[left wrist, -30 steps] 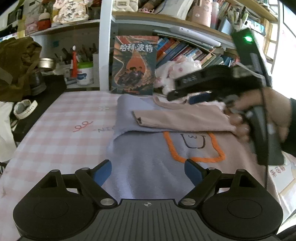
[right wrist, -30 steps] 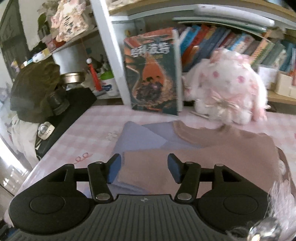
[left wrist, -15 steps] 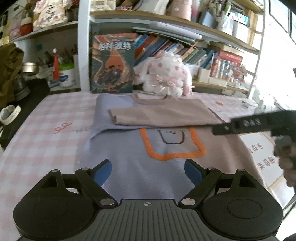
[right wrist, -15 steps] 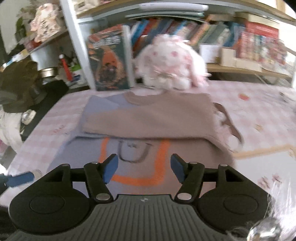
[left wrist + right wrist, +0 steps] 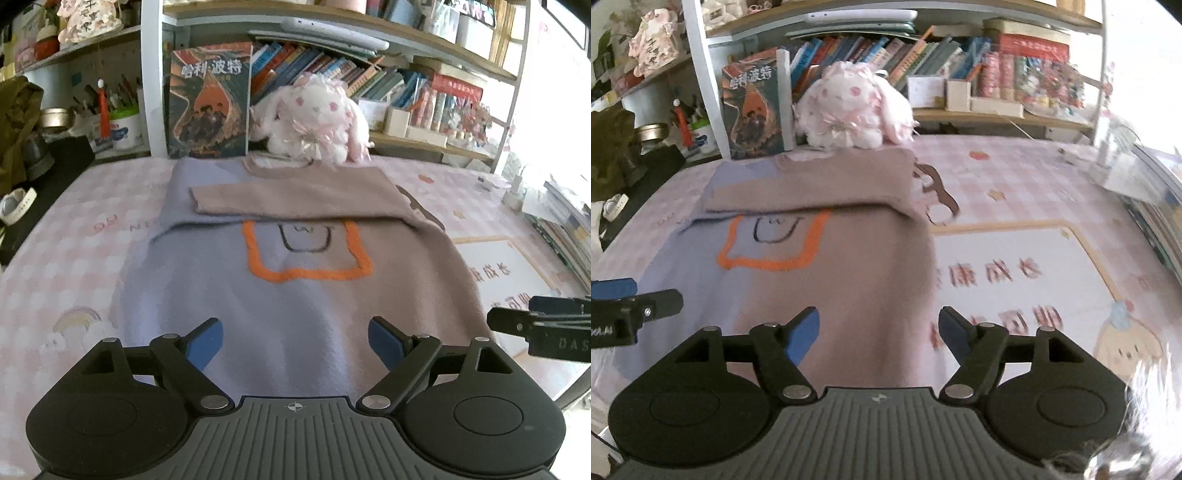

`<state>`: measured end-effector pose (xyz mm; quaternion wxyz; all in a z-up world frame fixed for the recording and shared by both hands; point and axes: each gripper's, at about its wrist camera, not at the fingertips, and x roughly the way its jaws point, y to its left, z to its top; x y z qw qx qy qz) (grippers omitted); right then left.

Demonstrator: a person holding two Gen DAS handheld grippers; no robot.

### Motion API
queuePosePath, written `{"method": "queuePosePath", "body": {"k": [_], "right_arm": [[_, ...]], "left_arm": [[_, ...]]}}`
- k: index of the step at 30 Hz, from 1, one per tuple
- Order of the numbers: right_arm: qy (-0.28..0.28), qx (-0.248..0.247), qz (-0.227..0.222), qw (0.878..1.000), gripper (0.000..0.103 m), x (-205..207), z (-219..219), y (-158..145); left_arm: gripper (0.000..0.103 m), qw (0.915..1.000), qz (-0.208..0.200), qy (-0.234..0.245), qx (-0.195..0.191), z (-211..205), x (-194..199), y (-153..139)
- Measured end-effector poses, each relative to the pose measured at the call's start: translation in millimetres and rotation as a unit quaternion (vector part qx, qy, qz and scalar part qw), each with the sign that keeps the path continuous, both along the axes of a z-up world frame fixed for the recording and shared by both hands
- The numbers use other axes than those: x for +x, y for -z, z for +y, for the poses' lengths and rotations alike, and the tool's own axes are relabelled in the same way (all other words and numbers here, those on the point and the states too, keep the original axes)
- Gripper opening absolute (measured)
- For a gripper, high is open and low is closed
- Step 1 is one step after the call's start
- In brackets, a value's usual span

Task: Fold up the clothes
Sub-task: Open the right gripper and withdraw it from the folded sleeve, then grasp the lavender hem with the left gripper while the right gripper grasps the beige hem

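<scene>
While both grippers hovered near the hem, the sweater (image 5: pixel 295 295) lay flat on the pink checked tablecloth (image 5: pixel 74 236), one sleeve (image 5: pixel 295 195) folded across its chest | left gripper (image 5: pixel 295 341): jaws apart, empty | right gripper (image 5: pixel 879 330): jaws apart, empty | plush rabbit (image 5: pixel 314 118) just behind the collar

Both wrist views face shelfward, low over the same sweater (image 5: pixel 288 295).

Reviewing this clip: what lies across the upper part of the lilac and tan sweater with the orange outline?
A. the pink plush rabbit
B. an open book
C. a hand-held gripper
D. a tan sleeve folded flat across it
D: the tan sleeve lies flat across the lilac and tan sweater, above its orange outline.
</scene>
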<state>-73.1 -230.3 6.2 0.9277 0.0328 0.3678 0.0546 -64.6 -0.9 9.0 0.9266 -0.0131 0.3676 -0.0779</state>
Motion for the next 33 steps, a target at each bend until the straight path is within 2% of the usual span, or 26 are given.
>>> {"method": "queuePosePath", "body": {"k": [6,14,26,33], "right_arm": [[0.005,0.004,0.01,1.0,0.071,-30,-20,5],[-0.003,0.011,0.031,0.999,0.071,-63,-31,13],[0.007,0.022,0.052,0.998,0.071,-73,-30,23],[0.024,0.046,0.06,0.997,0.067,-53,-28,25]], "left_arm": [[0.088,0.9998,0.015,-0.004,0.009,-16,-28,4],[0.088,0.9992,0.03,-0.024,0.008,-18,-60,8],[0.087,0.9989,0.024,-0.04,0.007,6,-68,11],[0.068,0.9951,0.032,-0.09,0.026,46,-51,18]]}}
